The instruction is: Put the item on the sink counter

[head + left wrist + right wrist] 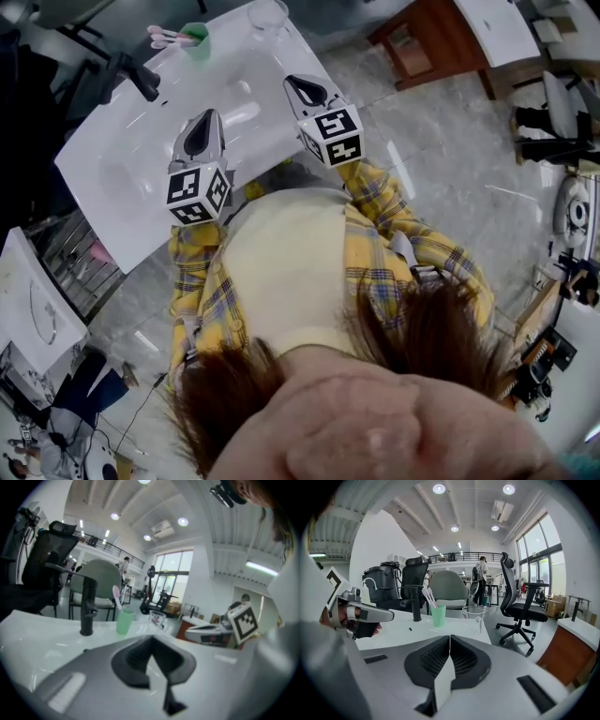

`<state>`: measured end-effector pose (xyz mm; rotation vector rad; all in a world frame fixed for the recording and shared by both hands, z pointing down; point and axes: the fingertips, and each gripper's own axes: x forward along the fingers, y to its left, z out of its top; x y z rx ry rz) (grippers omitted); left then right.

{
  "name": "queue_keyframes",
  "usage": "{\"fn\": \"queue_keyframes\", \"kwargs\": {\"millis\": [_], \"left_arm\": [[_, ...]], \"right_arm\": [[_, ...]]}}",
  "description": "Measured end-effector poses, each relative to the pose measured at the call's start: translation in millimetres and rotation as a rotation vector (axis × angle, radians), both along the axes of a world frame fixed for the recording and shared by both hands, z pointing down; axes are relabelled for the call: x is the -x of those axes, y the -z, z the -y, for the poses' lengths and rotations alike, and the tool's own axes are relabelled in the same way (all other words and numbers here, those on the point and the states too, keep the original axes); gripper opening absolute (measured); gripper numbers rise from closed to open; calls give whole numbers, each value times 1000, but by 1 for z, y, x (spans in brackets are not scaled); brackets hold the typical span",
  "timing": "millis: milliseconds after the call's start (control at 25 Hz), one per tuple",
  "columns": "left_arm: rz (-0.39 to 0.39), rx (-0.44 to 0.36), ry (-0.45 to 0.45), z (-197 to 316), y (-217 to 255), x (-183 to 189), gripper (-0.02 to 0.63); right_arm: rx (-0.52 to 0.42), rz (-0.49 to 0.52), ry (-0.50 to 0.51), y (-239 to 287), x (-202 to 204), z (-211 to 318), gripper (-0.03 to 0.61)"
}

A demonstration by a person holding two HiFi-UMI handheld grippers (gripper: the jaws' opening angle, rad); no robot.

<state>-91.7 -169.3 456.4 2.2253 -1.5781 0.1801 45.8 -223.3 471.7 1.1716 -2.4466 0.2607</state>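
Left gripper (151,639): I see jaws closed, tips touching, nothing between. Right gripper (449,638): jaws closed, empty. Both hover over white sink surface (122,164). From left gripper in head view: green cup (197,39) with toothbrushes (167,37) at 12 o'clock, glass mug (267,14) at 1, black faucet (141,77) at 10, all on surface.

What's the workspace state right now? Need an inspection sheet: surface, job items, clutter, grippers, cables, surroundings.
Surface: white sink counter with basin; black faucet at its far side.
Job's things: green cup holding toothbrushes, and a glass mug, stand on the counter near the faucet; no item is being carried.
Clutter: nothing seen.
Grippers: left gripper and right gripper are held over the counter, jaws together, nothing between them.
Cables: one thin cable on the floor.
Surroundings: wire rack beside the counter, office chair, wooden cabinet.
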Motion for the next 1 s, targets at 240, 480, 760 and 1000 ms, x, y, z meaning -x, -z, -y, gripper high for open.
{"fn": "queue_keyframes", "kwargs": {"millis": [240,480,760,1000], "left_arm": [[6,2,-3,-6,0,-5,6],[9,-1,-3,-7,1,-7,6],[12,-3,-5,-6,1,-9,6],[13,-2,-8,-6,2,-11,6]], "right_arm": [[27,9,8,-1,-1,-13,12],[49,28,5,-1,-2,-19,12],[36,30,6,3,-3,-21,12],[32,32,10,7,-3,-20,12]]}}
